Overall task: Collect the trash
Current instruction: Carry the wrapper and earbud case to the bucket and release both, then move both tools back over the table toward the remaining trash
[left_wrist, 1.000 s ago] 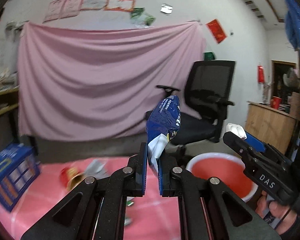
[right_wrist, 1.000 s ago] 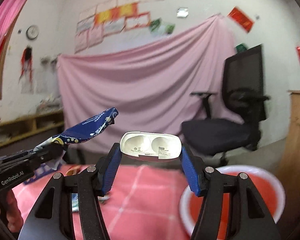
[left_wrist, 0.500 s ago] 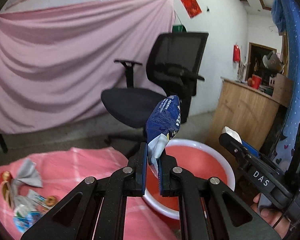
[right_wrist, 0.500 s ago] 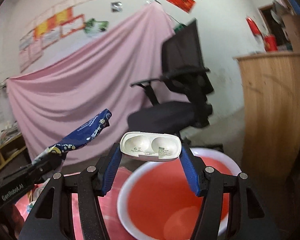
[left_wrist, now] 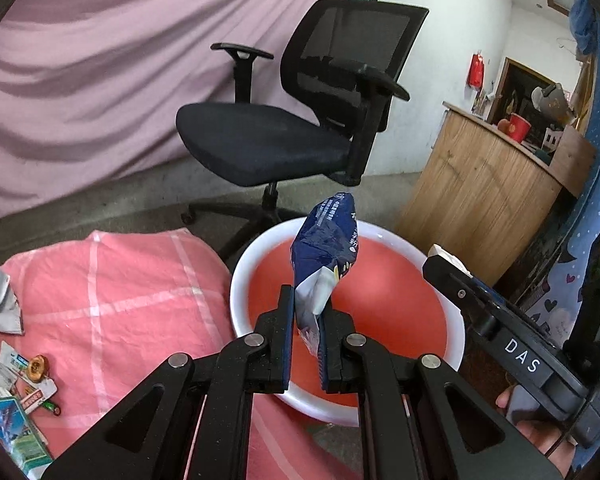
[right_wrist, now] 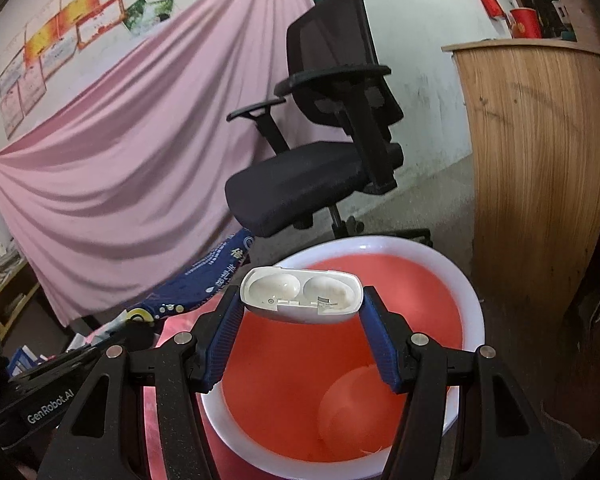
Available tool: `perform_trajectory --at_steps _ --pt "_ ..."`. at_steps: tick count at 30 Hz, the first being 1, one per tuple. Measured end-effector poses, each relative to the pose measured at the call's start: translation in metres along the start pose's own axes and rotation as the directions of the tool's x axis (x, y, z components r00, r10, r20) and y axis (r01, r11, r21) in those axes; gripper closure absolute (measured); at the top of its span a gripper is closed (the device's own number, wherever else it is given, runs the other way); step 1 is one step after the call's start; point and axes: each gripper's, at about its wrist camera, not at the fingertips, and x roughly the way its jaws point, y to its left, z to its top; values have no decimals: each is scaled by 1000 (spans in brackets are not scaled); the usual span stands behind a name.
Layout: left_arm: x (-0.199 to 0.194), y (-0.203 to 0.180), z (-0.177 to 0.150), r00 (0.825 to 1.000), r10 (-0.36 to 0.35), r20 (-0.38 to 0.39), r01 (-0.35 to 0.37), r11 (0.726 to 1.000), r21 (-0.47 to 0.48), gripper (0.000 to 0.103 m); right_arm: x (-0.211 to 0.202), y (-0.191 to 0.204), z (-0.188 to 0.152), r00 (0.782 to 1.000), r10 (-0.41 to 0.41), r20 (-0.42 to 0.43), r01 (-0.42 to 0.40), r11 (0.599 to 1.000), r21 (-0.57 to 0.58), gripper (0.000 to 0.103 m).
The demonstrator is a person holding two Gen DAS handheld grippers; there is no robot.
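Pink checked cloth (left_wrist: 112, 292) covers the surface at lower left of the left-wrist view, where loose trash (left_wrist: 16, 364) lies near the frame's edge: a grey crumpled scrap, small packets, a gold cap. A pink drape and a black office chair (left_wrist: 284, 120) fill the background of both views; a wooden cabinet (left_wrist: 480, 208) stands at right.

Moving rightward, my left claw (left_wrist: 306, 344) is clamped on the lower end of a blue snack wrapper (left_wrist: 328, 252), which stands nearly upright, its long axis running up the frame. Directly behind and beneath it, in the centre of the frame, sits the white-rimmed red basin (left_wrist: 240, 280), on the floor just beside the surface's edge. At far right of that view my right claw enters side-on.

In the right-wrist view, the wrapper (right_wrist: 204, 280) shows at centre left, slanting toward the upper right. My right claw (right_wrist: 302, 320) is clamped across the long axis of a white two-cup plastic tray (right_wrist: 302, 294), which lies level and crosswise between the blue pads, hollows facing the camera. The basin (right_wrist: 470, 292) opens below and ahead of it, filling the lower centre; I can make out nothing in it.

Governing relation: I judge that both pieces hang over the basin's mouth, the tray more squarely centred, so the right hand appears better placed to release first.
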Motion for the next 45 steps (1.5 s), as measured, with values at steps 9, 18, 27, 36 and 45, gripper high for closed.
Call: perform_trajectory --at_steps 9,18,27,36,45 --pt "4 15 -7 999 -11 -34 9 998 -61 73 4 -7 -1 999 -25 -35 26 999 20 38" --pt "-29 32 -7 999 29 25 -26 992 -121 65 1 2 -1 999 -21 -28 21 1000 -9 22" --pt "-86 48 -18 972 150 179 -123 980 -157 25 -21 29 3 997 34 71 -29 997 -68 0" --pt "-154 87 -47 867 364 339 -286 923 -258 5 -43 80 -1 970 168 176 -136 974 -183 0" --pt "-217 119 -89 745 528 407 -438 848 -297 4 -68 140 -18 898 356 260 -267 908 -322 0"
